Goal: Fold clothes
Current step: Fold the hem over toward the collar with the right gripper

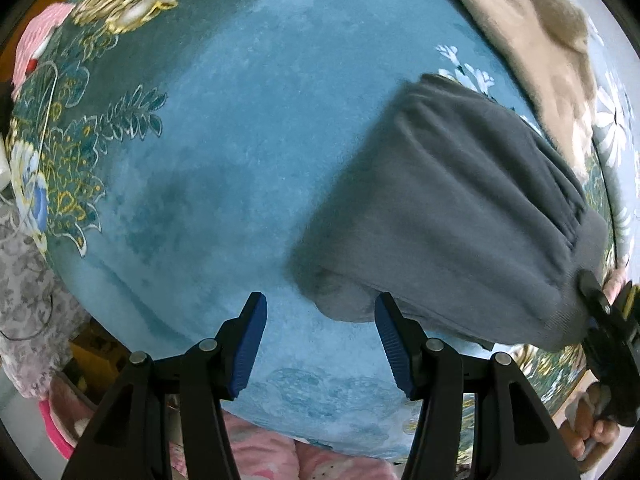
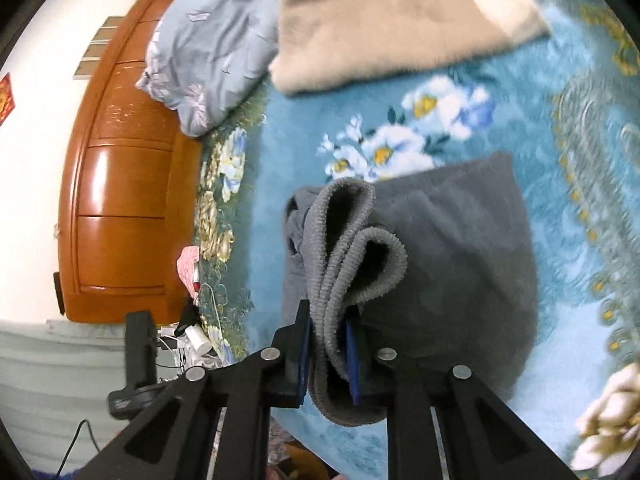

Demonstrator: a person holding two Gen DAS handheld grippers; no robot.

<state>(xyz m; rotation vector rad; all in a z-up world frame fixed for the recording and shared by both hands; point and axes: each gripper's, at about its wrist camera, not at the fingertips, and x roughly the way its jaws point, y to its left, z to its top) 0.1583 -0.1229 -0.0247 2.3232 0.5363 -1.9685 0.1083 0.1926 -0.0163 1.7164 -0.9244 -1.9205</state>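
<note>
Grey garment (image 2: 460, 264) on blue bedspread (image 1: 248, 152), beige blanket (image 2: 384, 20) beyond

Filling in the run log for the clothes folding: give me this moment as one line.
task: fold clothes | right gripper: shut on grey garment ribbed edge, lifted | left gripper: open, empty | surface: blue floral blanket | nearby: beige garment

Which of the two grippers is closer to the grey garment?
Right. The right gripper is clamped on the ribbed hem of the grey garment. The left gripper hangs open beside the garment's near corner, gripping nothing.
</note>
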